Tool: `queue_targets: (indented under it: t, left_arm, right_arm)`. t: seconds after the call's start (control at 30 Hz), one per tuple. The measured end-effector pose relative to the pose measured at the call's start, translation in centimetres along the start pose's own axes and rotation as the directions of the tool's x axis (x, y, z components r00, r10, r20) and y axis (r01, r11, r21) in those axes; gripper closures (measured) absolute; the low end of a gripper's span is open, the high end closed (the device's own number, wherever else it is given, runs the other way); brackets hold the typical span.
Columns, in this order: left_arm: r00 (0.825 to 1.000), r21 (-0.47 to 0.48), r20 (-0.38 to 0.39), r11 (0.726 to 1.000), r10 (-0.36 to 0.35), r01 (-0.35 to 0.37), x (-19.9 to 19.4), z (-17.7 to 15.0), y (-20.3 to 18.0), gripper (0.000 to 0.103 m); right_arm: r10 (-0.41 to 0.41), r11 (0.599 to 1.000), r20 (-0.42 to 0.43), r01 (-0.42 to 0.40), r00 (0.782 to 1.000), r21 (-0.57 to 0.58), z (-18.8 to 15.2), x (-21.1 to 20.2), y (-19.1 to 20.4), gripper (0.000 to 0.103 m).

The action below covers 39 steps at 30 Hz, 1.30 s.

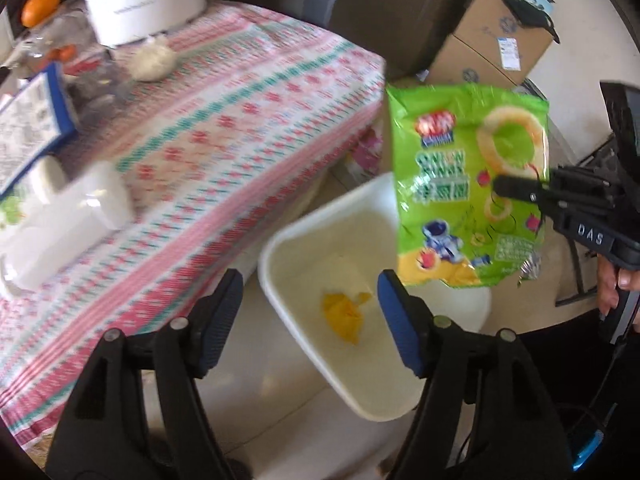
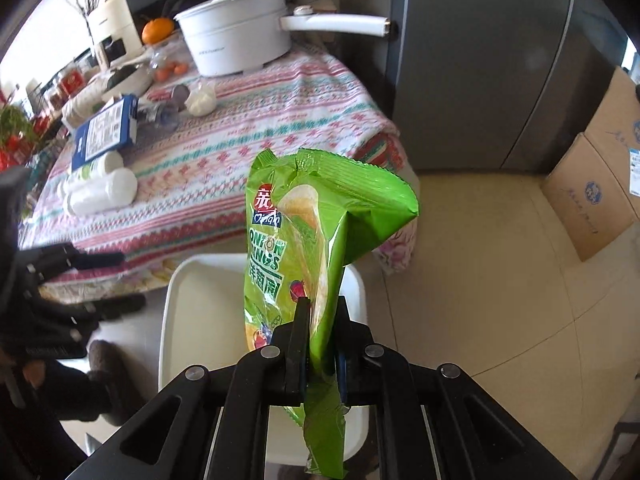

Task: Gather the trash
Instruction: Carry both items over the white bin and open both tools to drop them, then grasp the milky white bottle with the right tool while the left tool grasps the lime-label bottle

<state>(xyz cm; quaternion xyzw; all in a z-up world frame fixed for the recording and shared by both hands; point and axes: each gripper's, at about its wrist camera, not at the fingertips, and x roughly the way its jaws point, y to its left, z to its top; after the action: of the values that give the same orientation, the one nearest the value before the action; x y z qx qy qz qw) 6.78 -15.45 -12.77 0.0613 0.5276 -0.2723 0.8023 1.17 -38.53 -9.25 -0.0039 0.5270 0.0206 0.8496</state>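
Observation:
My right gripper point(image 2: 322, 312) is shut on a green onion-rings snack bag point(image 2: 316, 232) and holds it in the air over a white bin point(image 2: 180, 320) on the floor. In the left wrist view the bag point(image 1: 468, 184) hangs above the bin's point(image 1: 288, 312) right rim, pinched by the right gripper point(image 1: 500, 190). A yellow wrapper point(image 1: 344, 316) lies inside the bin. My left gripper point(image 1: 310, 292) is open and empty, above the bin's near side, beside the table.
A table with a patterned cloth point(image 1: 224, 148) holds a white pot point(image 1: 140, 0), white bottles point(image 1: 68, 216), a blue-edged box point(image 1: 32, 120), a white crumpled wad point(image 1: 152, 62) and an orange point(image 1: 40, 6). Cardboard boxes point(image 1: 492, 44) stand on the floor. A grey fridge point(image 2: 480, 64) stands behind the table.

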Motion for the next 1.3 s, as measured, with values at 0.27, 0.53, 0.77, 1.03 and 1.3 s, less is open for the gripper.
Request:
queue_targets:
  t: [0.27,0.53,0.77,1.03,1.3]
  left_arm:
    - [0.998,-0.102,0.050,0.994,0.045,-0.040,-2.7,-0.2,4.8,0.028]
    - [0.988,-0.135,0.103,0.986,0.114,-0.099,-5.4,-0.9,7.5,0.023]
    - [0.980,-0.195,0.110,0.971,0.163,-0.140,-7.2,-1.7,10.6,0.022]
    - [0.976,-0.284,0.052,0.940,0.211,-0.188,-6.8,-2.0,15.6,0.022]
    - [0.979,-0.320,0.034,0.931,0.199,-0.177,-6.6,-2.2,19.4,0.022]
  right_arm:
    - [0.022,0.998,-0.035,-0.024,0.999,-0.066,-0.1,0.4,2.1,0.079]
    - [0.026,0.997,-0.004,-0.026,1.000,-0.067,0.9,-0.4,3.4,0.041]
    - [0.033,0.996,-0.020,-0.035,0.999,-0.081,2.1,0.0,5.1,0.039]
    - [0.067,0.994,-0.008,-0.068,0.998,-0.090,4.8,0.2,8.0,0.027]
    - [0.089,0.989,-0.023,-0.091,0.996,-0.116,6.6,1.0,11.1,0.026]
